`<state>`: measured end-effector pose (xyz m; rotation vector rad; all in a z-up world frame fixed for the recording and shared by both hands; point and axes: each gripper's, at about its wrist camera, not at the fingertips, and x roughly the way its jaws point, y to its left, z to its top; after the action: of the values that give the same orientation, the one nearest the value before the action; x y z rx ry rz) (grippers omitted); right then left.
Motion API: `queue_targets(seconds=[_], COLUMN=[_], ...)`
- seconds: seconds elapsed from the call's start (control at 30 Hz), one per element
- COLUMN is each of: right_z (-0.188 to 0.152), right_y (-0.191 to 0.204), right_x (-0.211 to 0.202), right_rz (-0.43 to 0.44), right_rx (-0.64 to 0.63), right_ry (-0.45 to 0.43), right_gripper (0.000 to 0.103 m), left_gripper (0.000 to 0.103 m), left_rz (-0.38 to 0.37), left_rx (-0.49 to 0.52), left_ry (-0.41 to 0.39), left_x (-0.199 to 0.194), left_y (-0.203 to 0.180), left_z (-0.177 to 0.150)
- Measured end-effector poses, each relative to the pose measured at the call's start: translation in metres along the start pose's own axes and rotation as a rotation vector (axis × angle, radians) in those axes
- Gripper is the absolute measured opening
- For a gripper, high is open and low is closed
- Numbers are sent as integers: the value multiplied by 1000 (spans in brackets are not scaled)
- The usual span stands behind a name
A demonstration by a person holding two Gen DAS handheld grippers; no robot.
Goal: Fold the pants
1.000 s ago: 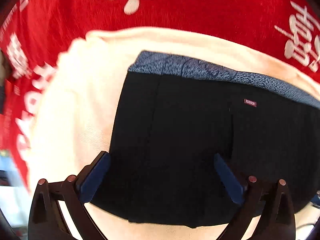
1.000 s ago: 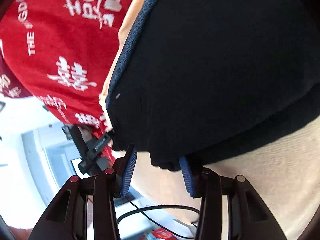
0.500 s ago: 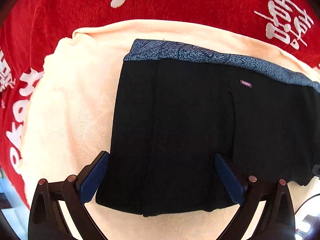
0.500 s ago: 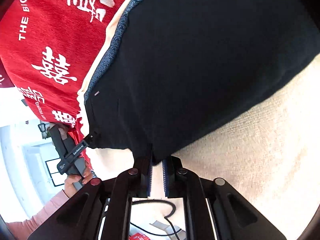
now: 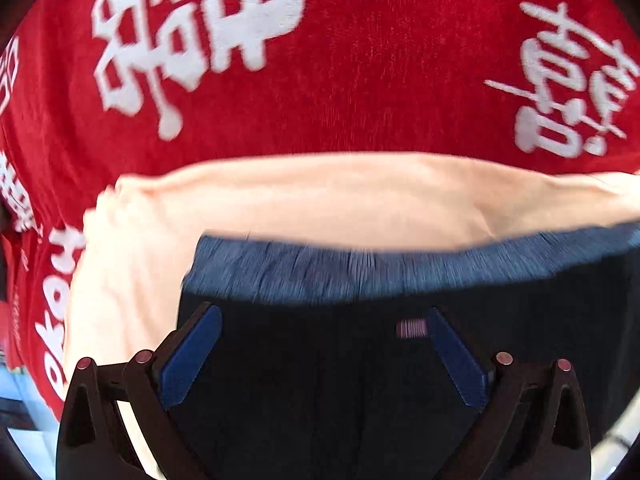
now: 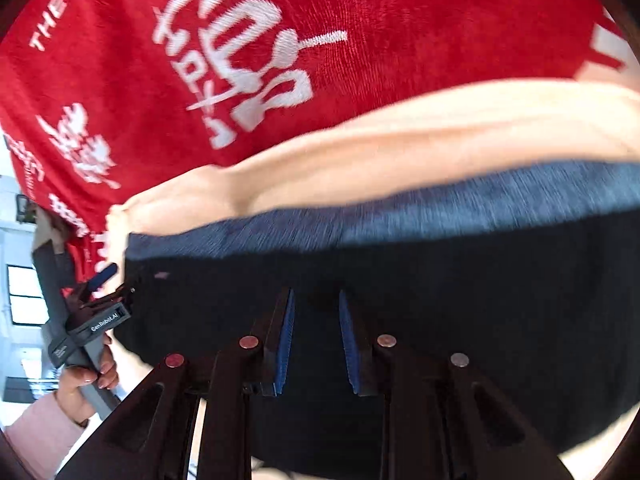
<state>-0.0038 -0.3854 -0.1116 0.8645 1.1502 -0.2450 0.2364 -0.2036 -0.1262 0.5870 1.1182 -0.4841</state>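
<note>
Black pants (image 5: 320,380), blurred blue-grey waistband (image 5: 360,272), seemingly folded flat

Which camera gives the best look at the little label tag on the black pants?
The left wrist view. There the small label tag sits near the middle, just below the blue waistband, though blurred. In the right wrist view the tag is only a tiny pale smear near the left edge of the pants.
</note>
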Motion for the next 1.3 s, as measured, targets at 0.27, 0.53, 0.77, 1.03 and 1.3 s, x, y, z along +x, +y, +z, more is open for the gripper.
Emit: queue_targets(seconds=[0.27, 0.53, 0.77, 1.03, 1.3], right_z=[47, -11, -101, -109, -140], right_y=[-49, -48, -83, -159, -169], right_x=[-3, -57, -82, -87, -104], right_rz=[-278, -150, -45, 71, 76], right_rx=[-28, 32, 308, 590, 554], right_ry=[-122, -74, -76, -158, -133], right_gripper=[16, 42, 42, 13, 22], left_gripper=[103, 103, 103, 103, 103], left_rz=[15, 40, -133, -246, -246], left_rx=[-25, 29, 145, 200, 162], left_ry=[3, 30, 2, 92, 102], left_x=[38, 9, -44, -44, -45], left_y=[29, 18, -61, -176, -169], left_z=[5, 2, -19, -58, -76])
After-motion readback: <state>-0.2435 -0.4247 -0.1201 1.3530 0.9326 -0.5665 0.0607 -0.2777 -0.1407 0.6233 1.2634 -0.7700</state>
